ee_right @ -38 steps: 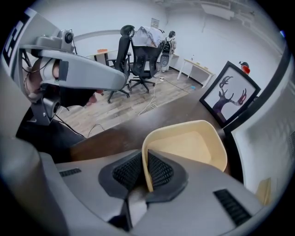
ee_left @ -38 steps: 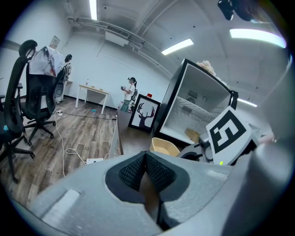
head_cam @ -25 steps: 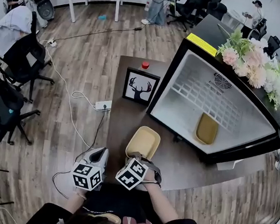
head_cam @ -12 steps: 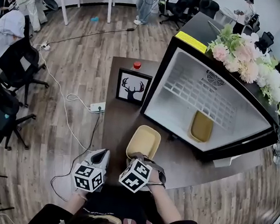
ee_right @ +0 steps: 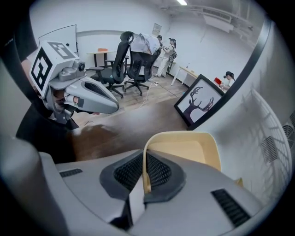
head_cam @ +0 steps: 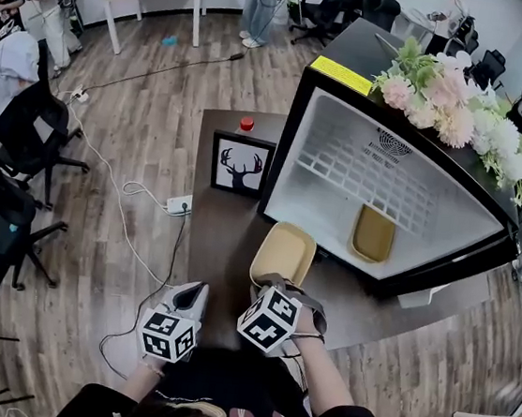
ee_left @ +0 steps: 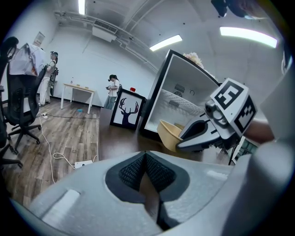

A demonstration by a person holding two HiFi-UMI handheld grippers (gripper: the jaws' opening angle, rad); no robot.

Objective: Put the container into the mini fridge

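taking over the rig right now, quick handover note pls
Right tool: shut on the near rim of the container, held over the table just in front of the open fridge.
Left tool: shut, empty, beside the right one.
Done: container gripped. A second container already lies in the fridge.
To do: set the container inside, let go.

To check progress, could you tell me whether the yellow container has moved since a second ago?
Yes. The container, clamped in the right gripper, has shifted right and up-frame, away from the deer picture toward the open fridge.
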